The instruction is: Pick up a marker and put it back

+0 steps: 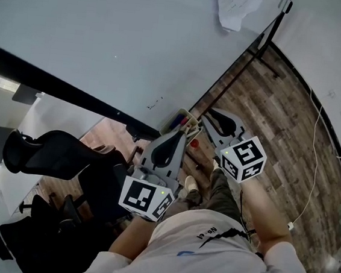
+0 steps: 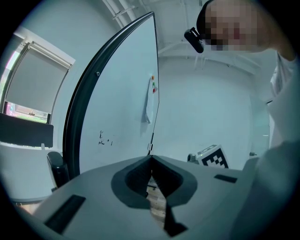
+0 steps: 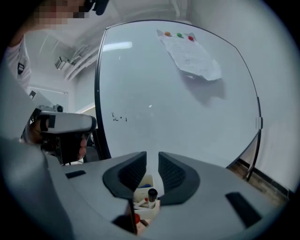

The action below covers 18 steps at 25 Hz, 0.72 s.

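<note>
A small white marker holder [image 1: 180, 120] hangs at the whiteboard's [image 1: 108, 41] lower edge, with blue and red markers in it. In the right gripper view the holder [image 3: 144, 202] shows below the jaws, and a black-capped marker [image 3: 152, 193] stands up in it. My right gripper [image 3: 152, 161] is open just above and short of that holder, with nothing between its fingers. In the head view the right gripper [image 1: 204, 114] sits right of the holder. My left gripper [image 1: 181, 134] points at the holder from below. Its jaws are shut and empty [image 2: 151, 161].
A sheet of paper [image 1: 235, 6] is pinned to the board at upper right. Black office chairs [image 1: 53, 157] stand to the left. The board's stand leg [image 1: 267, 37] and a thin cable [image 1: 311, 178] lie on the wood floor. A red object [image 1: 194, 144] lies below the holder.
</note>
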Each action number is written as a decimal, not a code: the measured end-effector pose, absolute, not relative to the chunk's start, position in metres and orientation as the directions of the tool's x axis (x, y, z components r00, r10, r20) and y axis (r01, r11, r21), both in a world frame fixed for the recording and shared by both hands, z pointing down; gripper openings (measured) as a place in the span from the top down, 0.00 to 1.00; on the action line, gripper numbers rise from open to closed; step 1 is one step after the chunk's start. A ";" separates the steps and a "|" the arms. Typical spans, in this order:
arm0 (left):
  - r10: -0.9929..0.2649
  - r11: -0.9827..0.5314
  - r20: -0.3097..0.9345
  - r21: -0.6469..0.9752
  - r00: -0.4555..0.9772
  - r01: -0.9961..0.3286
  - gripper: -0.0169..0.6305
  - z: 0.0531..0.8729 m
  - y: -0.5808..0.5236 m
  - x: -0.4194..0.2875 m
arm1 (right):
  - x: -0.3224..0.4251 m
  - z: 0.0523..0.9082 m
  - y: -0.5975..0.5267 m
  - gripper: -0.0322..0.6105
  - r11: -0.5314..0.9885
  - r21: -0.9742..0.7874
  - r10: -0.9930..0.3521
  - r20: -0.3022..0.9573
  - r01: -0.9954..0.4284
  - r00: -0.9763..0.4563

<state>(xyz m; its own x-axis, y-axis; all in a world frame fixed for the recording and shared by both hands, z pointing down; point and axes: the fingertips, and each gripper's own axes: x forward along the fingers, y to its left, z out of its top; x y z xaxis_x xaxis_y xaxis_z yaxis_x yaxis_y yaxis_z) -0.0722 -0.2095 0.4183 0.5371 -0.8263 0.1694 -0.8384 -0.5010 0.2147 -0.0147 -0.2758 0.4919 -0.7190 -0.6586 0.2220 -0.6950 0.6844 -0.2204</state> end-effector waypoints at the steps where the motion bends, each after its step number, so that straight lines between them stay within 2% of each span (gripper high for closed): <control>1: -0.825 -0.505 0.165 0.212 0.540 -0.836 0.96 0.417 -0.210 -0.071 | -0.015 0.484 -0.274 0.81 0.689 -0.211 -0.661 0.212 -0.694 -0.720; 6: -0.820 -0.524 0.144 0.203 0.555 -0.827 0.96 0.407 -0.208 -0.064 | -0.017 0.451 -0.260 0.82 0.706 -0.202 -0.658 0.168 -0.679 -0.734; 18: -0.815 -0.565 0.051 0.153 0.577 -0.811 0.96 0.356 -0.208 -0.054 | -0.014 0.373 -0.242 0.91 0.729 -0.208 -0.648 0.094 -0.652 -0.755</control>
